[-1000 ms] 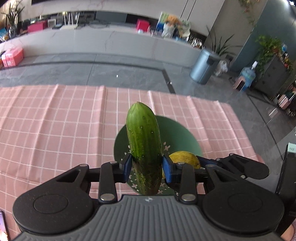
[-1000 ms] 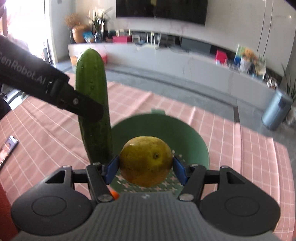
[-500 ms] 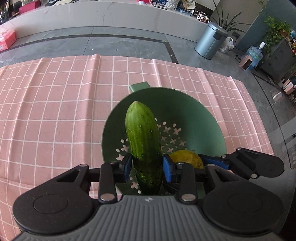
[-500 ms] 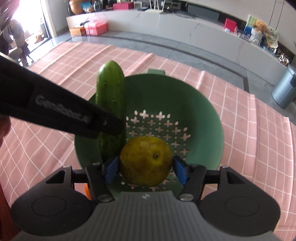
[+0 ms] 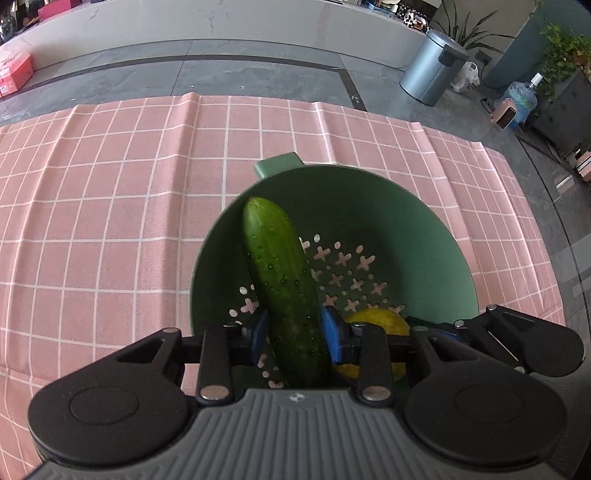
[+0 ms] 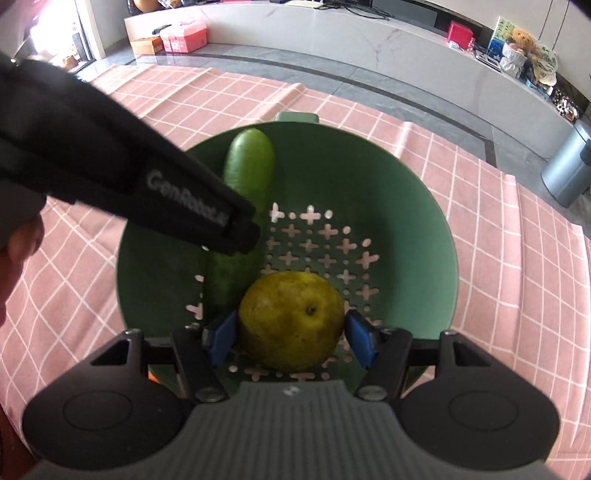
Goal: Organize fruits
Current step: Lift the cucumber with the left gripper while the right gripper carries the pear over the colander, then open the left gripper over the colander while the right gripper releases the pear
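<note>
cucumber clamped between left gripper pads

Probably a home living room: long marble ledge, pedal bin, houseplants, checked tablecloth.

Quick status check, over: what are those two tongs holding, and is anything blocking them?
Left tongs shut on cucumber. Right tongs shut on yellow fruit. Both over green colander. Nothing in the way.
</note>
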Tool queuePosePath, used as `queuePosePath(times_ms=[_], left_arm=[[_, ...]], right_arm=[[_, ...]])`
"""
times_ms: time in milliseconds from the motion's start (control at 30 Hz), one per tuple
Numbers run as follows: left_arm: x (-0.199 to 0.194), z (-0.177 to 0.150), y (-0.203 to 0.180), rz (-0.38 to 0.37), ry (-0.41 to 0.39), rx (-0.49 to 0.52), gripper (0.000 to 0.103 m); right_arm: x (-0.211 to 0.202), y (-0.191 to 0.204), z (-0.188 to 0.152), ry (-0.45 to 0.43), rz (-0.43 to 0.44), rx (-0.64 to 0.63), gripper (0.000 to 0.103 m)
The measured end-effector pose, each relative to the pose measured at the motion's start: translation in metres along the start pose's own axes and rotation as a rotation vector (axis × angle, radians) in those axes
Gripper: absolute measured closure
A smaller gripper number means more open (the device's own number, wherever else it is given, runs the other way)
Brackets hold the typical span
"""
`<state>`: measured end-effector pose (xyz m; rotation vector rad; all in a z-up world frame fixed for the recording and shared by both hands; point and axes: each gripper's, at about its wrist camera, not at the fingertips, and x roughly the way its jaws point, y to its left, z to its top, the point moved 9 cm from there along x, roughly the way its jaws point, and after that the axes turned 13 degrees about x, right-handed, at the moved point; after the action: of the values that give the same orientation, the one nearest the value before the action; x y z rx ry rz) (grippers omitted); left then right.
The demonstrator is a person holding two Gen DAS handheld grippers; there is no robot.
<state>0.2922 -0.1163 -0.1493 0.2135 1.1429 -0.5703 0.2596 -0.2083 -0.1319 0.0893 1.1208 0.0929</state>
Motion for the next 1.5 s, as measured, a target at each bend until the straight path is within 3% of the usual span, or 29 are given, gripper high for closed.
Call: queuePosePath(times_ms=[200,333,533,700,967,1167,1333,1500], left_arm=[[-0.006,-0.008,-0.007,0.014,0.002,0.028,0.058],[-0.022,-0.012,-0.013,0.029,-0.030,0.057,0.055],[-0.068,-0.014,-0.021,0.098,-0.167,0.109,0.045],[-0.107,-0.022,-0.028,0.158,-0.276,0.155,0.043],[-0.162,-0.050,-0.029,0.175,-0.489,0.170,0.021],[-0.165,-0.078,-0.034,0.193,-0.408,0.229,0.021],[-0.148,-0.105,-0.044,0.167,-0.313,0.277,0.021],[-0.130,-0.130,-0.043,0.095,-0.236,0.250,0.023]], right_arm=[[-0.006,-0.001,-0.004,-0.008,-0.012,-0.008,0.042],[-0.022,0.002,0.000,-0.066,-0.034,-0.023,0.032],[-0.058,0.002,0.000,-0.196,-0.120,-0.047,0.021],[-0.099,0.007,-0.010,-0.319,-0.128,-0.005,0.009],[-0.145,0.017,-0.040,-0.436,-0.160,0.084,0.008],[-0.156,0.021,-0.070,-0.439,-0.119,0.182,0.008],[-0.156,0.026,-0.097,-0.391,-0.131,0.217,0.008],[-0.143,0.022,-0.117,-0.319,-0.160,0.243,0.008]])
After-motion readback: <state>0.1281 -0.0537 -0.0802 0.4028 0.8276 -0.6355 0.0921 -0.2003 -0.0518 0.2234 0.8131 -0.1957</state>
